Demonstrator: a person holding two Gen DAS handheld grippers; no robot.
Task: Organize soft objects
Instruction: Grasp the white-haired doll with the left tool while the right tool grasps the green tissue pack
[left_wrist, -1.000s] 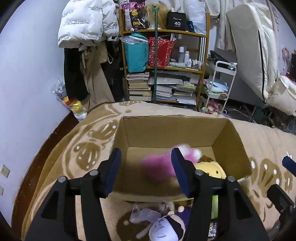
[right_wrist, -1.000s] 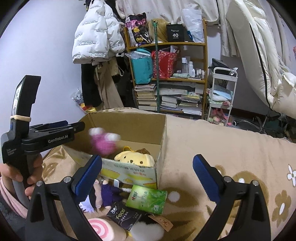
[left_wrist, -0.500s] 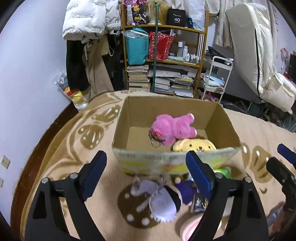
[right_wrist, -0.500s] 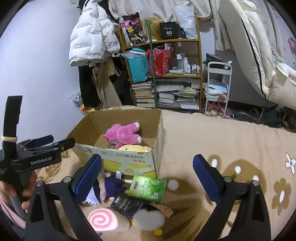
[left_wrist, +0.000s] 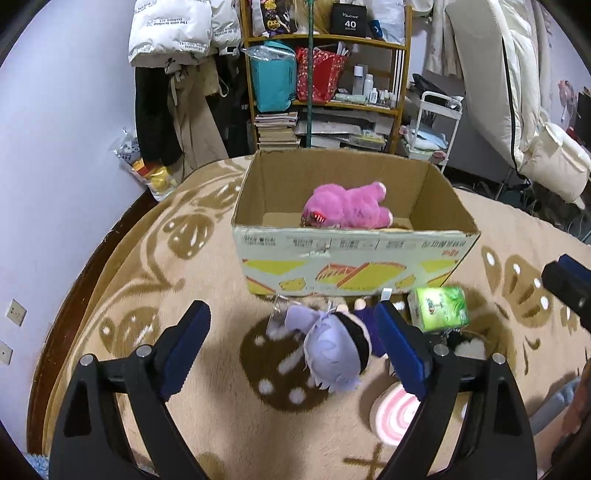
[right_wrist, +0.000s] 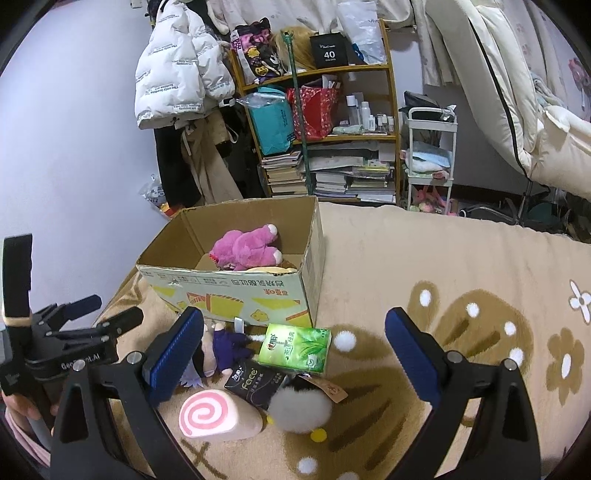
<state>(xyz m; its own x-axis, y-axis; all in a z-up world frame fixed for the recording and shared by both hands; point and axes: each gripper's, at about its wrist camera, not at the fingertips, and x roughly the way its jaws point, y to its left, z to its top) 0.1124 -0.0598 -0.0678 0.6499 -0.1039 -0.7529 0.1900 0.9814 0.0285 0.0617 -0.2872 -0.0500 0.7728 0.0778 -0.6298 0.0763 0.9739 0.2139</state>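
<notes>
A cluttered bedroom with a stacked bookshelf (right_wrist: 325, 129) surrounds a bed under a beige blanket (right_wrist: 443, 266) patterned in brown. Near the blanket's left edge stands an open cardboard box (left_wrist: 351, 258); a pink plush bear (left_wrist: 347, 206) lies inside it. Just in front of the box lie a purple-haired doll (left_wrist: 332, 347), a green tissue pack (right_wrist: 295, 347), a black tissue pack (right_wrist: 255, 382), a swirl-roll plush (right_wrist: 218, 413) and a white pompom (right_wrist: 299, 410). The left tool (left_wrist: 291, 343) hovers over the doll, its jaws having just spread apart, nothing clamped. The right tool (right_wrist: 295, 354) stands wide apart and empty above the tissue packs.
</notes>
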